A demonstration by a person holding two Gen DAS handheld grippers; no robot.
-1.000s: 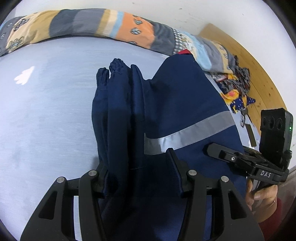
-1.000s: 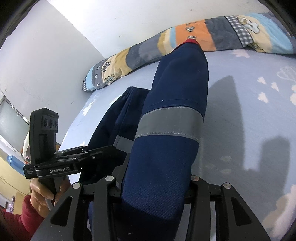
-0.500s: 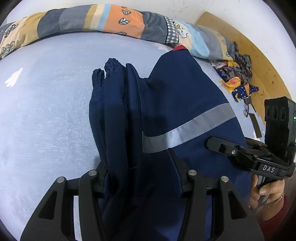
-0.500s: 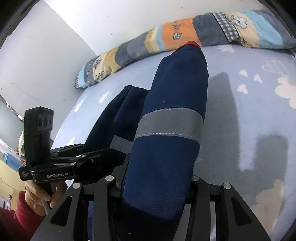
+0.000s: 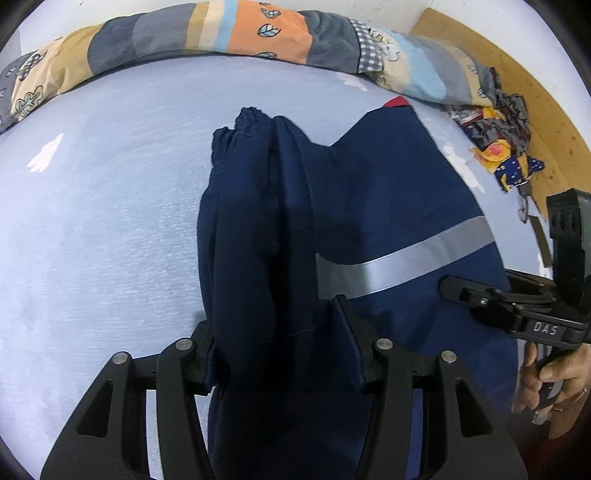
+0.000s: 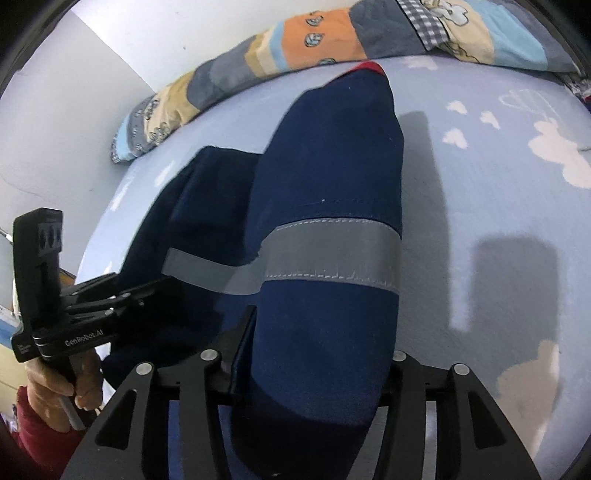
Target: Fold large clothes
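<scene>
A large navy work garment (image 5: 369, 206) with a grey reflective stripe (image 5: 406, 258) hangs from both grippers over a pale blue bed (image 5: 92, 221). My left gripper (image 5: 280, 343) is shut on the bunched near edge of the cloth. My right gripper (image 6: 314, 354) is shut on the other near part, a thick fold crossed by the stripe (image 6: 332, 254). The far end with a red trim (image 6: 365, 68) rests on the bed. Each gripper shows in the other's view: the right one (image 5: 517, 306), the left one (image 6: 85, 306).
A rolled patchwork quilt (image 5: 258, 33) lies along the far edge of the bed by the white wall. A heap of colourful clothes (image 5: 506, 147) sits at the far right beside a wooden headboard (image 5: 535, 85).
Both grippers have moved with the garment held. The garment's far end now lies farther from the quilt in both views.
</scene>
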